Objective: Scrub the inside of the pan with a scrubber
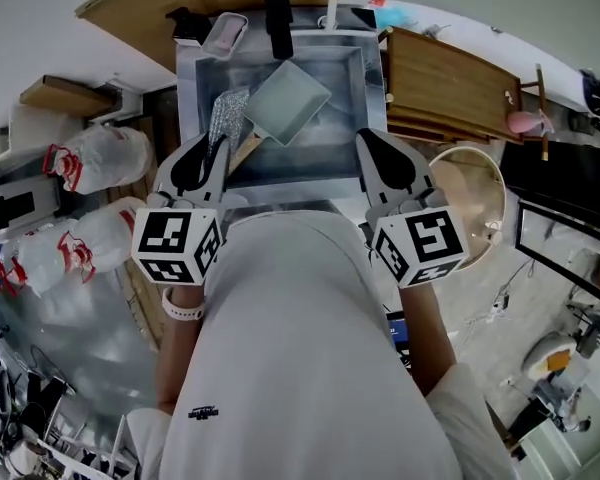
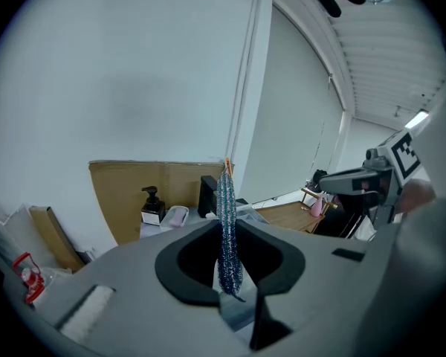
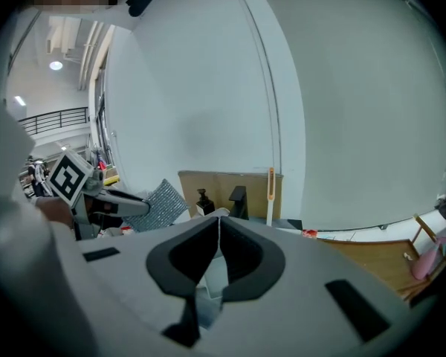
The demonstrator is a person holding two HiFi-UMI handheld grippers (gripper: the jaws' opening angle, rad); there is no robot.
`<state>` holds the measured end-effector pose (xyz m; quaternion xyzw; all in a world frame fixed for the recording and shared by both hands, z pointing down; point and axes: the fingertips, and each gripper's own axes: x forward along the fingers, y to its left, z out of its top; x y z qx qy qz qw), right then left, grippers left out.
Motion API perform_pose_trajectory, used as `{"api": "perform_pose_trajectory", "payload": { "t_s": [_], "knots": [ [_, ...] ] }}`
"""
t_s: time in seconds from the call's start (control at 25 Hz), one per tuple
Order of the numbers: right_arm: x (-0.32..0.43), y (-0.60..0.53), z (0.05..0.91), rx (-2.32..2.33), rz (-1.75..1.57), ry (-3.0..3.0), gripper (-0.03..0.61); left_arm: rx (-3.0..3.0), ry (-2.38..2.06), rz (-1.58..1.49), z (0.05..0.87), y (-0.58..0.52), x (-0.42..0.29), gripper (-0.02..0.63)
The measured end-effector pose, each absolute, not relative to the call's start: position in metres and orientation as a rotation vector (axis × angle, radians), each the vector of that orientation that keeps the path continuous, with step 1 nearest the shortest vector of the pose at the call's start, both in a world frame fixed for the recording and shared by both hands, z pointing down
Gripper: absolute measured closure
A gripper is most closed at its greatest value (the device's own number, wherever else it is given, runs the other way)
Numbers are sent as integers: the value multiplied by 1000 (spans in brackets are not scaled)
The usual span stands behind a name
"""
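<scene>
L tool (image 1: 216, 146) is shut tight on the sparkly scrubber (image 1: 230, 115), which sticks up from it over the left part of the sink (image 1: 192, 78). The square pan (image 1: 288, 100) sits in the sink, just right of the scrubber. R tool (image 3: 218, 227) is closed w/ nothing in it, by the sink's near right corner.

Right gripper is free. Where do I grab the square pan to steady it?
Take its tan handle, coming from the near side: it sticks out from the pan toward you, beside the scrubber. Open the right gripper first.
</scene>
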<state>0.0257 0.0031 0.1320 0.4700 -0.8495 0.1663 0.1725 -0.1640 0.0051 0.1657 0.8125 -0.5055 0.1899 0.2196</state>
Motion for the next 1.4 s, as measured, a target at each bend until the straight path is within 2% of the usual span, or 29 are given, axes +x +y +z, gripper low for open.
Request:
{"api": "perform_pose_trajectory", "payload": {
  "t_s": [0.48, 1.4],
  "knots": [
    [1, 6, 141, 1167, 516, -2478, 569, 2261, -1375, 525, 162, 7, -149, 549],
    [-1, 24, 130, 1222, 469, -2495, 569, 2333, -1302, 493, 151, 20, -131, 549]
  ]
}}
